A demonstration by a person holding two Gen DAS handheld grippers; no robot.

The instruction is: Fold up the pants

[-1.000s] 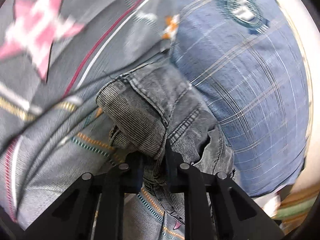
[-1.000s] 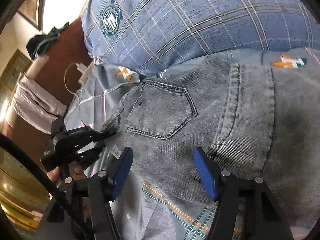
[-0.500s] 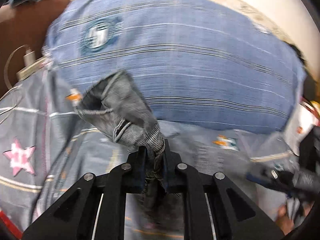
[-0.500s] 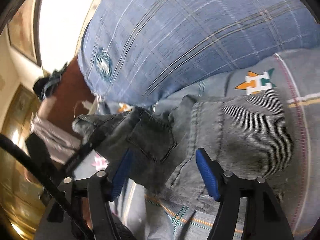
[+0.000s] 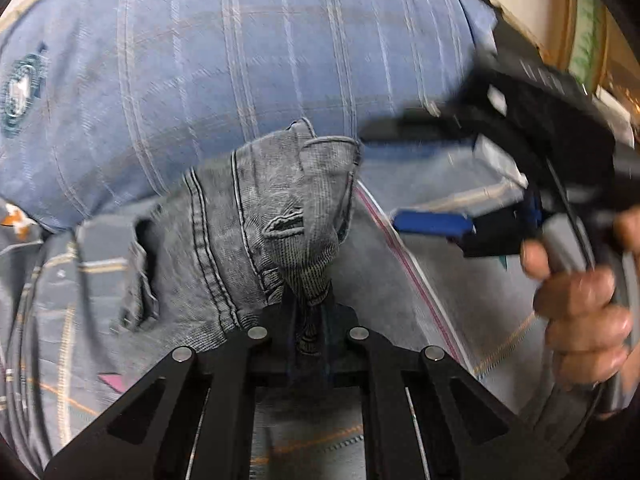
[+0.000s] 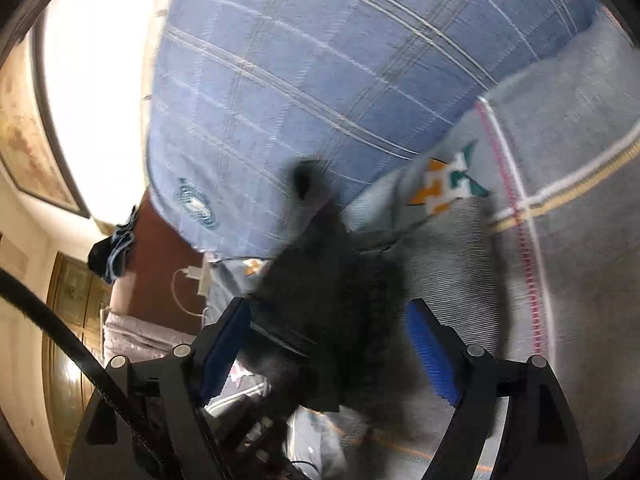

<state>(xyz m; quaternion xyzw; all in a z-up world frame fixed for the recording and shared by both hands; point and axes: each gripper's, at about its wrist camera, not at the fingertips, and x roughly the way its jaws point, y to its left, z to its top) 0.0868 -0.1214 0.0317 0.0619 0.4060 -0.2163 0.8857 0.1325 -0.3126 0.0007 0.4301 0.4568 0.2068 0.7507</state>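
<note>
Grey denim pants (image 5: 256, 220) lie bunched on a grey patterned bedsheet (image 5: 424, 280). My left gripper (image 5: 310, 316) is shut on the waistband fold of the pants and holds it raised. My right gripper (image 6: 328, 344) is open, its blue pads (image 6: 430, 356) apart on either side of the dark, blurred pants (image 6: 444, 272). The right gripper also shows in the left wrist view (image 5: 432, 222) at the right, held by a hand (image 5: 580, 312).
A large blue plaid pillow (image 5: 240, 68) fills the back, right behind the pants. In the right wrist view a brown headboard (image 6: 160, 264) with a white charger cable (image 6: 188, 280) and a wooden cabinet (image 6: 72, 320) stand at the left.
My left gripper has carried the pants' waistband across toward the right gripper. The pants have gone from spread flat to bunched. The right gripper stays open.
</note>
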